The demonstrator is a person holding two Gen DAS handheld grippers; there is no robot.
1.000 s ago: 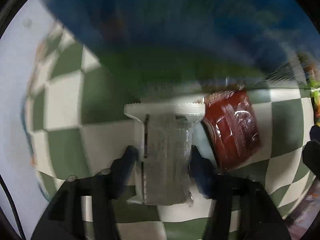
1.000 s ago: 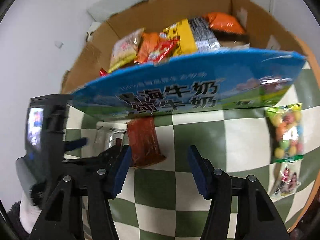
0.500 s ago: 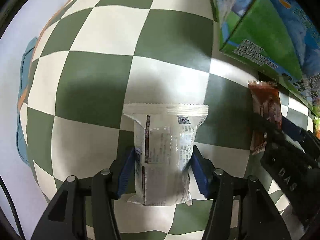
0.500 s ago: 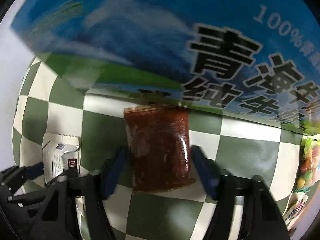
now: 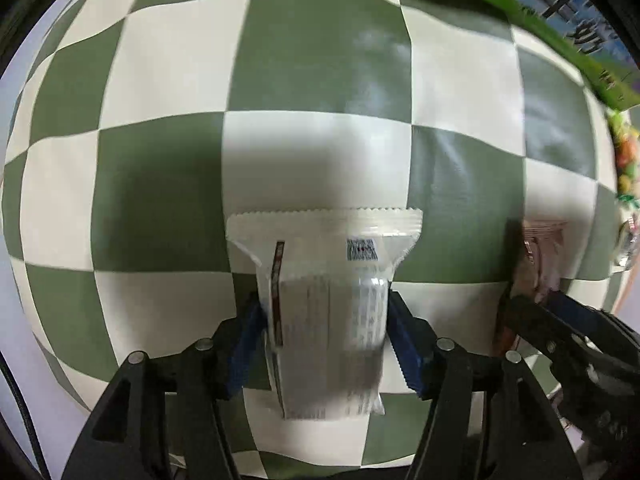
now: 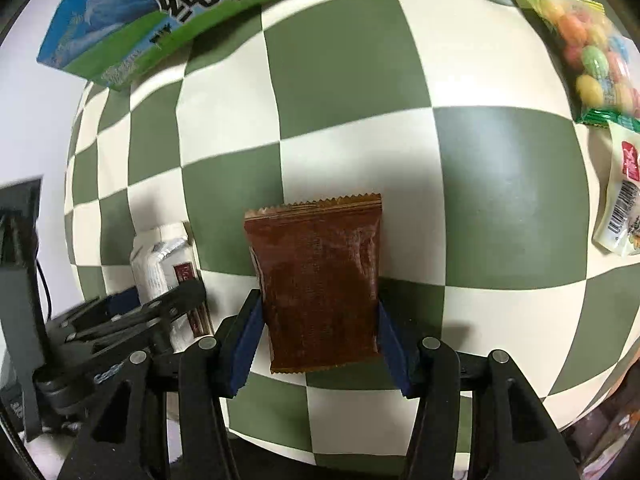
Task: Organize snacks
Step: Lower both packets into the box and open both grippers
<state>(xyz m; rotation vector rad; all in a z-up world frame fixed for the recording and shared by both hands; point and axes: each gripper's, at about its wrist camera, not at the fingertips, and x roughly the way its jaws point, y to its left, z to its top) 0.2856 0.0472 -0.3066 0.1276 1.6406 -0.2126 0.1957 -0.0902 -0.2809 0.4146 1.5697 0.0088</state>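
Note:
My left gripper [image 5: 324, 320] is shut on a white snack packet [image 5: 326, 308] and holds it above the green-and-white checked cloth [image 5: 320, 60]. My right gripper [image 6: 318, 320] is shut on a brown-red snack packet [image 6: 318, 284], also held over the cloth. In the right wrist view the left gripper [image 6: 132, 320] with the white packet [image 6: 160, 260] shows at the lower left. In the left wrist view the right gripper [image 5: 560, 332] with the brown-red packet [image 5: 540, 256] shows at the right.
A blue-and-green milk carton box [image 6: 140, 20] stands at the far edge of the cloth [image 6: 340, 60]. A bag of coloured candies [image 6: 592, 48] and a white packet [image 6: 624, 196] lie at the right. A dark device [image 6: 20, 248] stands at the left.
Both grippers have pulled back from the milk box. The right gripper has closed on the brown-red packet and lifted it. The left still holds the white packet.

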